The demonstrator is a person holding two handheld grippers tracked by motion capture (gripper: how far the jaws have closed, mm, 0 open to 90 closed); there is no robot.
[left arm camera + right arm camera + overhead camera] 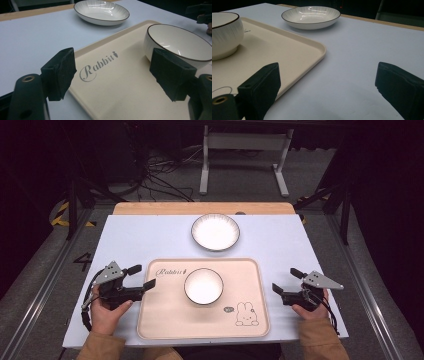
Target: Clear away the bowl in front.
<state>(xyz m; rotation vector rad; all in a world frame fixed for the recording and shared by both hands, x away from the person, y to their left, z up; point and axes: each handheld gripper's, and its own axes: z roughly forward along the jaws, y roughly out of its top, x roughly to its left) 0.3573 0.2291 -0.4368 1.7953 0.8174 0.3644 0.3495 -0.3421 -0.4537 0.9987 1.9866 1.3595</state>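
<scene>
Bowl sits right of left hand-held gripper.

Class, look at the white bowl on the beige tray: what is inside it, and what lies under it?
The bowl looks empty; its white inside shows bare. It stands on the beige tray, right of the printed word. The patch of tray beneath its base is covered and cannot be seen.

tray: beige, rabbit print | bowl: white, dark rim | plate: white, ribbed
</scene>
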